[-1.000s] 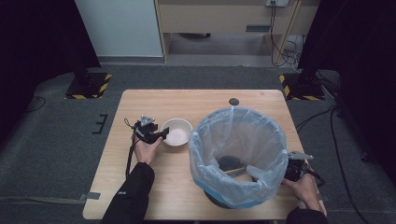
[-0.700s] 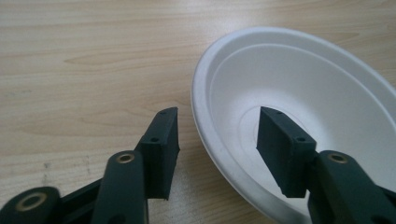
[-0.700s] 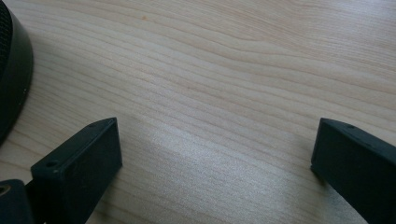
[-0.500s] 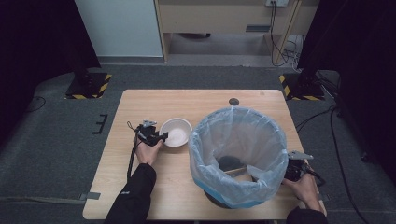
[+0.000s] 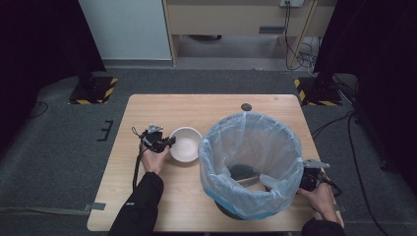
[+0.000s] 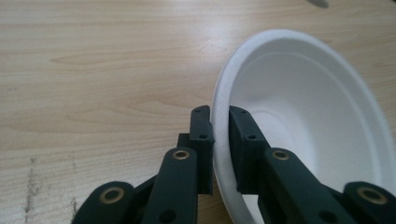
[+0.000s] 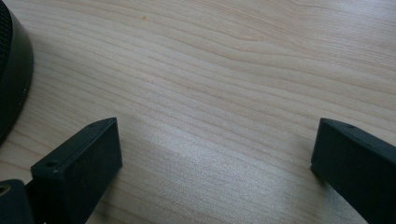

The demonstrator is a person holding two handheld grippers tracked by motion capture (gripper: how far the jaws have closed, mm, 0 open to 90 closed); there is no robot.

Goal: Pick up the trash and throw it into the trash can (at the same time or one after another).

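A white foam bowl [image 5: 187, 145] [image 6: 303, 112] sits on the wooden table [image 5: 196, 110], left of centre. My left gripper [image 5: 168, 142] [image 6: 220, 114] is at the bowl's left edge. Its jaws have just been closing and now pinch the bowl's rim, one pad outside and one inside. A large bin lined with a pale blue bag [image 5: 251, 147] stands to the right of the bowl. My right gripper [image 5: 306, 181] [image 7: 215, 140] rests low at the bin's right side, open, with only bare tabletop between its jaws. The bin's black base [image 7: 11, 70] is at the left edge of the right gripper view.
A small dark round disc [image 5: 246, 106] lies near the table's far edge. A thin wooden stick [image 5: 248, 180] lies inside the bin. Grey carpet surrounds the table, with black stands with striped bases [image 5: 91, 91] at the far corners.
The left gripper's jaws have closed onto the bowl's rim, with the hand nudged slightly toward the bowl. The right hand and the bin have stayed put.
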